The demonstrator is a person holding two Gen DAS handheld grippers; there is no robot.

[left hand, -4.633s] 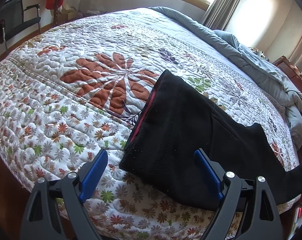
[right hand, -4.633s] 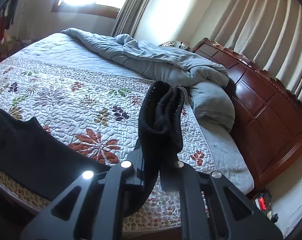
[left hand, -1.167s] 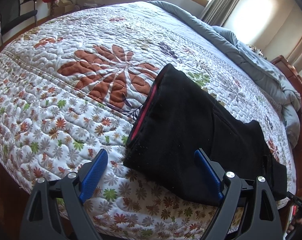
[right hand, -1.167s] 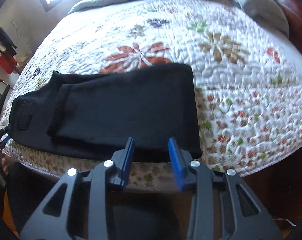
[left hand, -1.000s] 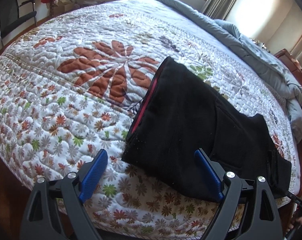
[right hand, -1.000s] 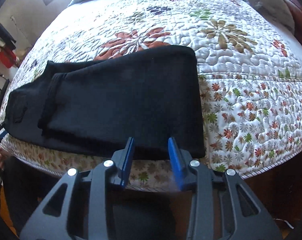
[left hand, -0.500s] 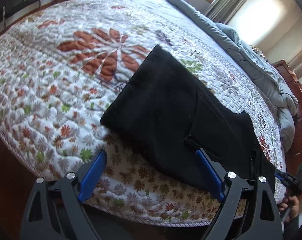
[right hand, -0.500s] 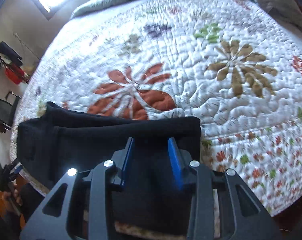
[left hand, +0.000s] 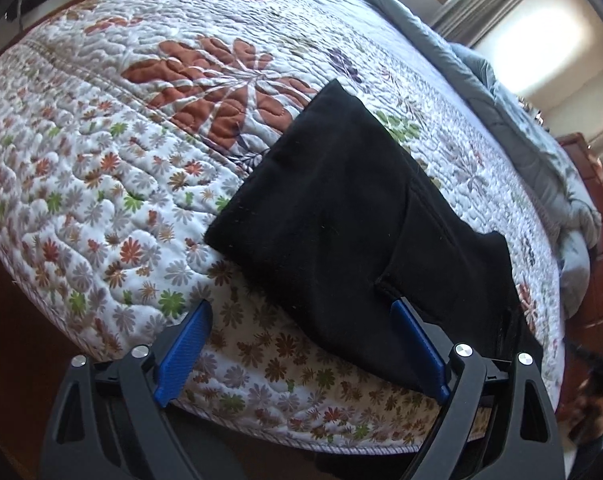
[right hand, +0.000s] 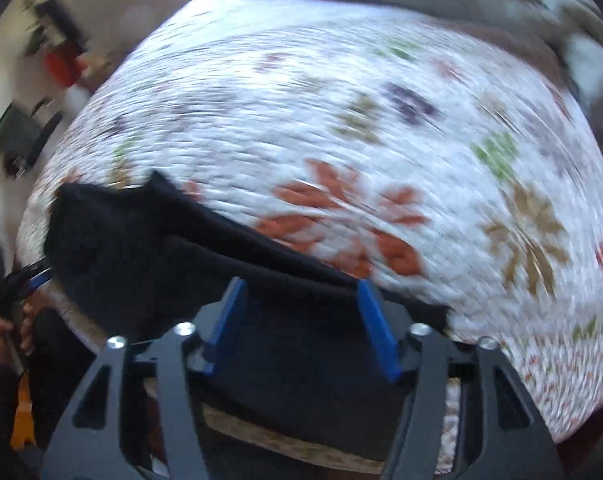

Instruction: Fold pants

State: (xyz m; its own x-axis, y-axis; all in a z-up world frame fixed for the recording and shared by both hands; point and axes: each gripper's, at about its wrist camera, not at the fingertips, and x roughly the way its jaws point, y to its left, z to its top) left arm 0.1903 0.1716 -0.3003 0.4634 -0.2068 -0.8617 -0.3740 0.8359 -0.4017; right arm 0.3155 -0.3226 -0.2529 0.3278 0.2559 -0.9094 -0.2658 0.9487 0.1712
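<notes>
left wrist view: the left tongs (left hand: 301, 344) hang low at the near edge of a bed (left hand: 101, 160) covered in a white quilt stitched with small flowers and a big rust-red leaf pattern. their blue pads are spread wide and hold nothing. the black pants (left hand: 341, 220) lie flat on the quilt, running from a squared end near the middle of the bed toward the far right corner, with a second layer of the same cloth lying on top along the right part, so they look already doubled lengthwise. the near edge of the pants sits just beyond the right pad, not between the two pads. a rumpled grey-blue duvet (left hand: 541, 140) is pushed to the far side of the bed. the tongs seem parked here, released, ready to take the near end of the cloth.

right wrist view: this picture is smeared by motion. the right tongs (right hand: 301, 320) point across the same bed (right hand: 381, 120) from the other end of the pants (right hand: 141, 240). their blue pads stand apart, and a folded edge of black cloth lies across the gap just at the pad tips. the pads are not pressed together, so this reads as open tongs set around the fold, likely placed to pinch that end and carry it over for the next fold. whether the pads touch the cloth cannot be told through the blur.
</notes>
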